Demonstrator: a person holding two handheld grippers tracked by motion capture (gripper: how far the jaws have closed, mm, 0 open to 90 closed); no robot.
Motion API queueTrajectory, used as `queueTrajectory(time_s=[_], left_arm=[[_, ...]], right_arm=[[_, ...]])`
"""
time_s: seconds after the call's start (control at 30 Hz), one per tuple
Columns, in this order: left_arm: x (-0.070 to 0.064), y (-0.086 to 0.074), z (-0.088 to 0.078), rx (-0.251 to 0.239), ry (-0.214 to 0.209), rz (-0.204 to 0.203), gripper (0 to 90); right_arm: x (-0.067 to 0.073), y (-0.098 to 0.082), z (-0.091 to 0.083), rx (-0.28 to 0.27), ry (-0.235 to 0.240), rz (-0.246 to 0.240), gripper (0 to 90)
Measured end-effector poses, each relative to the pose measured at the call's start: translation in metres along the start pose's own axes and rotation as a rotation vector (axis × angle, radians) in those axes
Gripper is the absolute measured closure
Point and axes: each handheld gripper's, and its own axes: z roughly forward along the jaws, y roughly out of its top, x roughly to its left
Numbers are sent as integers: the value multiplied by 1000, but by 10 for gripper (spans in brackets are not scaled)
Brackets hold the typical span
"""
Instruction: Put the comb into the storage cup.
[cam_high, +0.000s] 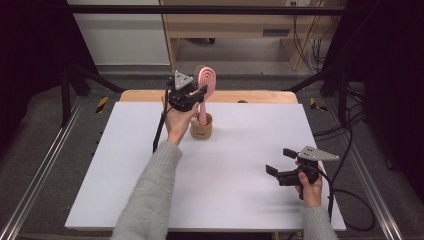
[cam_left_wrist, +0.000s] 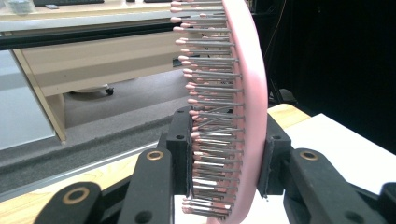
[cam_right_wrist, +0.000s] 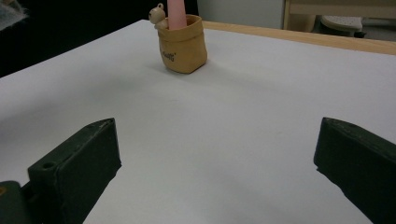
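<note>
A pink hairbrush (cam_high: 206, 87) stands upright with its handle down inside a small tan pot (cam_high: 201, 128) at the back middle of the table. My left gripper (cam_high: 199, 95) is shut on the brush head; in the left gripper view both jaws press on the pink brush (cam_left_wrist: 247, 93), one on its bristles and one on its back. My right gripper (cam_high: 280, 161) hovers at the front right with its jaws wide apart and nothing between them. The right gripper view looks across the table at the pot (cam_right_wrist: 182, 45) with the pink handle (cam_right_wrist: 175, 11) rising from it.
The white tabletop (cam_high: 225, 180) lies on a wooden board whose far edge (cam_high: 250, 96) shows behind the pot. A small bear figure (cam_right_wrist: 158, 15) sits on the pot's rim. A wooden desk (cam_high: 240, 25) and cables stand beyond the table.
</note>
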Motion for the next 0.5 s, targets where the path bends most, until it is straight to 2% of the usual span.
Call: queueTrajectory(time_s=[0.17, 0.5], left_arm=[[0, -6, 2, 9, -5, -2, 642], [-3, -16, 4, 20, -7, 26, 642]], right_arm=[[0, 0, 0, 1, 0, 0, 9], [0, 0, 1, 2, 1, 0, 10]])
